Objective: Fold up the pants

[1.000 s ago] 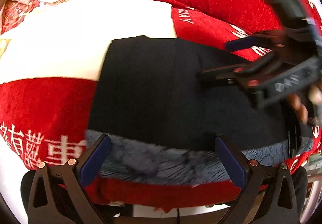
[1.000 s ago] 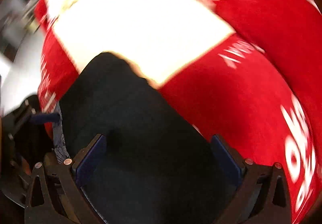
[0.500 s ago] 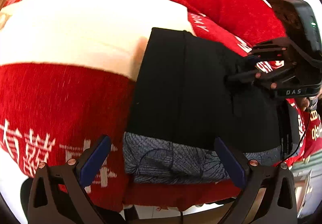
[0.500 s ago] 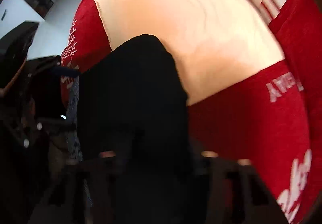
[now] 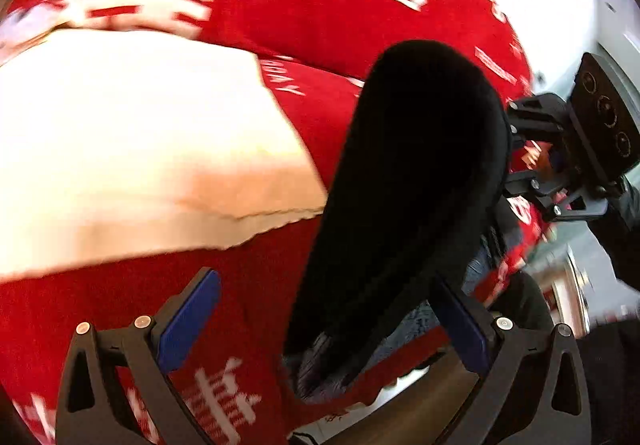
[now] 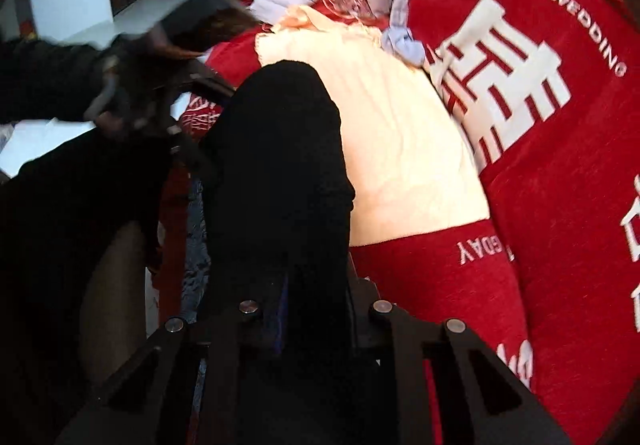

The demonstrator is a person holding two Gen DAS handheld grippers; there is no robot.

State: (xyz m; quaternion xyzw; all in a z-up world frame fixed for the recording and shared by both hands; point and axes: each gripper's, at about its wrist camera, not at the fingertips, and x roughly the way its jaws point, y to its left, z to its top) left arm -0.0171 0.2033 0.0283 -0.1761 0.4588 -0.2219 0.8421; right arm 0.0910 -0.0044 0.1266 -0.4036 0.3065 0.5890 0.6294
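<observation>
black pants (image 6: 280, 173) pinched in right tongs (image 6: 316, 309), raised beside spread left tongs (image 5: 320, 321)

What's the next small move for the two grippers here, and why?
Probably carry the right gripper across and lower its fold before releasing. It is shut on the black pants, whose lifted edge arches up off the red blanket. The left gripper is open with the pants' lower end between its fingers, unclamped, so it could pin that end first.
</observation>
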